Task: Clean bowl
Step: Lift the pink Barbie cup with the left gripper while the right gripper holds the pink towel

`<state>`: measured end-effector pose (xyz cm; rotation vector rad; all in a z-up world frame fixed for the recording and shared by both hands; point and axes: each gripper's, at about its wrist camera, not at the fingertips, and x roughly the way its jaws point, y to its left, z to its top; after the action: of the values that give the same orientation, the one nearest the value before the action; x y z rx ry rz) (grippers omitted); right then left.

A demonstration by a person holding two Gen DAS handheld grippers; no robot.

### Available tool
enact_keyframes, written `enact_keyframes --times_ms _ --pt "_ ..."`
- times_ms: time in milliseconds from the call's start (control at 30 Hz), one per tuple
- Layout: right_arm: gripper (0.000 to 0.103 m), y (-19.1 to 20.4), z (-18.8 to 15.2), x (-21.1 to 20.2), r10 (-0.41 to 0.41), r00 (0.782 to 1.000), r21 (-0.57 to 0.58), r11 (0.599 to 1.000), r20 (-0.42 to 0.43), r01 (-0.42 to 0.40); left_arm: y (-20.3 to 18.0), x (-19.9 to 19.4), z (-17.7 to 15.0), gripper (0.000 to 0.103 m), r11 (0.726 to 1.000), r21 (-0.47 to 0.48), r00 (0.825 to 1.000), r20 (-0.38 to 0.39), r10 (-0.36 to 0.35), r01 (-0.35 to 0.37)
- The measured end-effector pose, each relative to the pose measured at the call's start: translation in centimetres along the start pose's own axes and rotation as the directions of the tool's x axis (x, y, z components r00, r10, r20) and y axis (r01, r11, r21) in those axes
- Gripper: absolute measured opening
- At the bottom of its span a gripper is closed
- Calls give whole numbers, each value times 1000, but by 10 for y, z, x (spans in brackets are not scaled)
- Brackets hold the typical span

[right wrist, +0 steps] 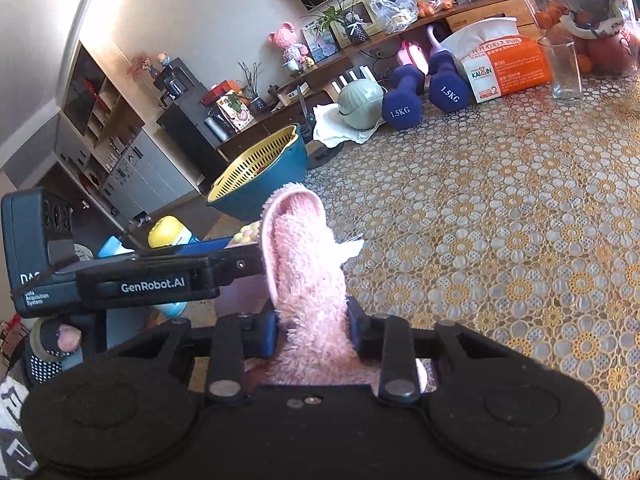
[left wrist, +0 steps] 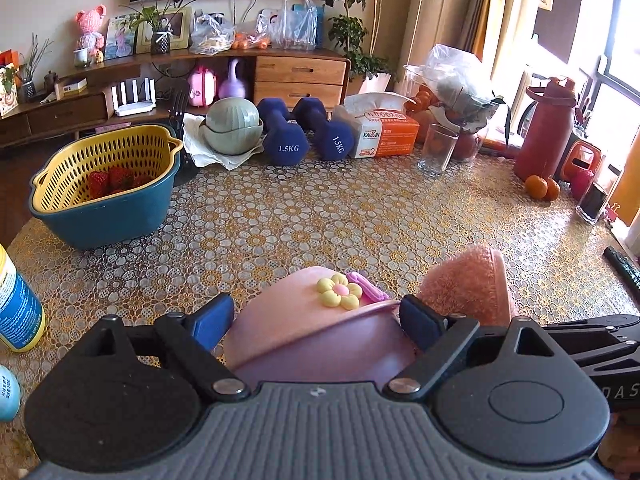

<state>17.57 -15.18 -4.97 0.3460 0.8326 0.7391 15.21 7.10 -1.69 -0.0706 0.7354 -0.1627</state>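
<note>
One pink bowl (left wrist: 320,320), trimmed with a yellow flower, is seen between the two blue pads of the left gripper (left wrist: 316,320). The jaws are spread wide around it, the right pad lying against the rim; whether the left pad touches the bowl cannot be told. One fluffy pink cloth (right wrist: 304,272) is pinched between the nearly closed jaws of the right gripper (right wrist: 314,328) and stands up ahead of them, folded over at the top.

Further ahead of the left gripper, two navy dumbbells (left wrist: 304,132) marked 1.5KG are counted, with two grey-green bowls (left wrist: 232,128) stacked on a white cloth to their left. One tissue box (left wrist: 380,132), one empty glass (left wrist: 436,150), one yellow colander in a blue basin (left wrist: 108,188) holding strawberries, one red flask (left wrist: 548,128) and two oranges (left wrist: 542,188) are also seen.

The flask and oranges are shown only in the left wrist view. Only the right wrist view shows the left gripper's side, lettered GenRobot.AI, and a gloved hand (right wrist: 52,344) at lower left.

The table (left wrist: 360,216) is covered by a cloth patterned with yellow and white flowers. Behind it, a low wooden cabinet with a pink bear, photo frames and plants is seen.
</note>
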Motion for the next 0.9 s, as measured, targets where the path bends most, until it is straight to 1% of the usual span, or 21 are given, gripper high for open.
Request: enact_keyframes --times_ms 67,133,167,300,400,500,567,667,767,900 --pt "31 -1 -3 4 -28 999 -12 1000 -17 28 0 -1 0 90 1000 -12 1000 0 0 0" --pt "31 -3 -9 12 -85 995 -35 996 -50 83 2 -1 0 90 1000 -28 1000 1 -1 1" --pt "31 -4 -12 15 -99 993 -43 994 -62 97 3 -1 1 90 999 -35 1000 1 -2 2" --pt "31 -5 -14 6 -120 992 -8 993 -41 120 9 -1 3 90 997 -72 1000 -5 -8 8" --pt "31 -4 -11 -10 -89 996 35 995 -4 89 17 0 4 90 993 -116 1000 -6 -18 17" --pt "31 6 -8 -20 7 1000 50 999 30 -8 21 0 4 90 990 -137 1000 -4 -23 22" --pt "31 16 -7 -18 36 999 44 998 30 -38 21 1 4 90 991 -134 1000 -4 -23 22" --pt "31 20 -7 -4 14 1000 47 999 17 -15 21 1 4 90 991 -136 1000 -6 -23 22" --pt "31 15 -9 2 8 1000 60 998 16 -9 21 1 4 90 991 -134 1000 -6 -23 22" --pt "32 14 -13 4 -21 1000 28 999 6 21 22 1 5 90 990 -137 1000 -5 -23 23"
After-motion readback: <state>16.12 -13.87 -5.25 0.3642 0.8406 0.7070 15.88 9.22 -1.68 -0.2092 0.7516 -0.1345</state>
